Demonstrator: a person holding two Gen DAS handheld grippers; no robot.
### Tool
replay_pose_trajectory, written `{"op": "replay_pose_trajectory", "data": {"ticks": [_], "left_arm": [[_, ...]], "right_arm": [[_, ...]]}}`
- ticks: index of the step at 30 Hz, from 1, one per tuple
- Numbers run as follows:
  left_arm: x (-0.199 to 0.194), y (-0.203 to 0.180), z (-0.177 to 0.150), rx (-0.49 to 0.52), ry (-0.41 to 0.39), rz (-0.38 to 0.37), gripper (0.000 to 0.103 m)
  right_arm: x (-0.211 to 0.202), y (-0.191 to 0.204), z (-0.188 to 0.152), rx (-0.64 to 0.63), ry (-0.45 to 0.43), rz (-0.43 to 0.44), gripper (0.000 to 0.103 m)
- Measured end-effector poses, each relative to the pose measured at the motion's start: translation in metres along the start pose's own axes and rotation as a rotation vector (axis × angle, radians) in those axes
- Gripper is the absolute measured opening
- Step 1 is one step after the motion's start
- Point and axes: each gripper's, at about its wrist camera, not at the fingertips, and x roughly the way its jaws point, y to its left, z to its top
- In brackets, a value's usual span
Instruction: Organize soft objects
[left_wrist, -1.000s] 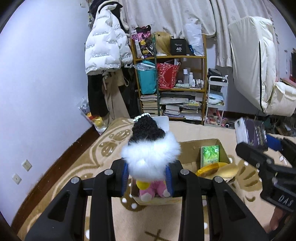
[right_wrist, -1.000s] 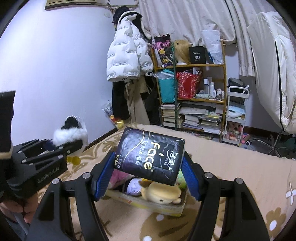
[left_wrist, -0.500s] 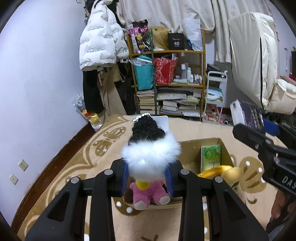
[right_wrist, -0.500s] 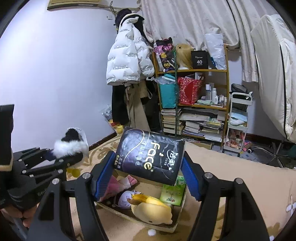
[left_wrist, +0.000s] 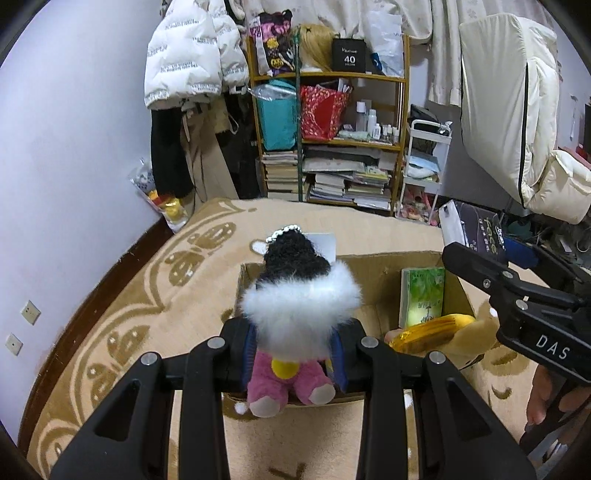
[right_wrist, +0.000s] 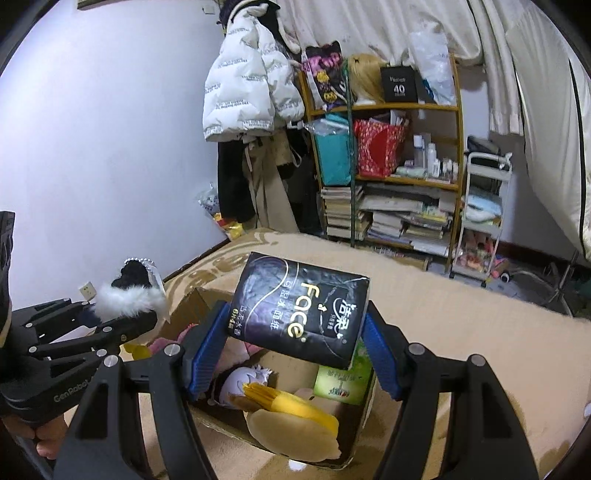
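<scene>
Tools both gripped: your left tool (left_wrist: 293, 345) clamped a plush doll (left_wrist: 295, 306), right tool (right_wrist: 291, 349) a tissue pack (right_wrist: 301, 308), over the cardboard box (left_wrist: 373, 264) holding a green packet (left_wrist: 423, 295) and yellow plush (right_wrist: 291, 421).

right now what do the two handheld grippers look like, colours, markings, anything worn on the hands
Both are matte black plastic with silver screw heads and cut-out finger arms. The left gripper has blue pads and pale "GenRobot" lettering on its side. The right gripper has ribbed blue pads and white "DAS" lettering on its body. No gloves show on the fingers; a dark sleeve sits at the left edge.
</scene>
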Motion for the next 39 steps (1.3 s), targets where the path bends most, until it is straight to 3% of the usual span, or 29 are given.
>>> {"op": "replay_pose_trajectory", "data": {"ticks": [17,24,27,34,39], "left_arm": [[0.026,-0.001,-0.013,0.006,0.103,-0.028,0.038],[0.014,0.002,-0.013,0.015,0.080,0.021,0.056],[0.009,0.004,-0.014,0.015,0.090,0.036,0.067],[-0.020,0.011,-0.014,0.012,0.038,0.082,0.087],[-0.049,0.021,-0.013,-0.020,-0.009,0.092,0.094]], "right_arm": [[0.013,-0.017,-0.010,0.121,0.050,0.086,0.076],[0.007,-0.017,-0.009,0.122,0.038,0.089,0.083],[-0.002,-0.015,-0.006,0.096,0.016,0.070,0.097],[-0.026,-0.008,0.002,0.066,-0.015,0.043,0.103],[-0.045,0.002,0.004,0.045,-0.027,0.028,0.103]]}}
